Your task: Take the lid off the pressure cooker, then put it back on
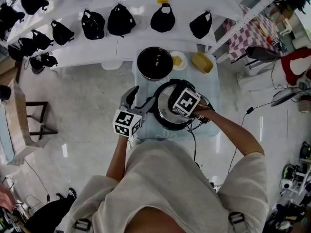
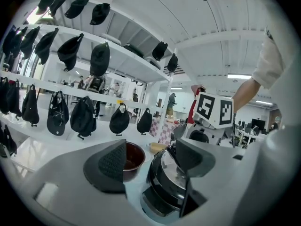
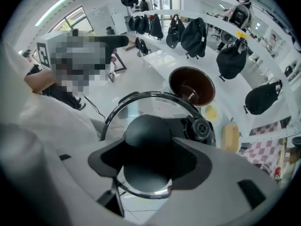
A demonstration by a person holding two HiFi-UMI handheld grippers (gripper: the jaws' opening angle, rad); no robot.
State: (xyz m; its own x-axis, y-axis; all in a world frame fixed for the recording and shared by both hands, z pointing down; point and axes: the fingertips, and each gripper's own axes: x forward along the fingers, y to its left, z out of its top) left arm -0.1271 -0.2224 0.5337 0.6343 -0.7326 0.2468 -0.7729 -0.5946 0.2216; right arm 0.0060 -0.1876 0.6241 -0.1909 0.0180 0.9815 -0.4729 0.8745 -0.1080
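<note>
The black pressure cooker [image 1: 163, 116] stands on a small pale table [image 1: 145, 130] in front of me. Its lid [image 3: 141, 108] has a shiny metal top and a round black knob [image 3: 146, 133], and it sits on the pot. My right gripper [image 3: 148, 163] points straight down, shut on the knob from both sides; in the head view its marker cube [image 1: 184, 101] hides the jaws. My left gripper [image 1: 141, 101] is held level at the cooker's left side, open, with nothing between its fingers [image 2: 114, 161]. Beyond them the left gripper view shows the cooker [image 2: 169, 182].
Behind the cooker are a dark brown bowl [image 1: 154, 62], a small plate of yellow food [image 1: 178, 60] and a yellow container [image 1: 202, 62]. White shelves with black caps and bags [image 1: 121, 21] run along the back. The cooker's cable [image 1: 194, 140] hangs off the table's front.
</note>
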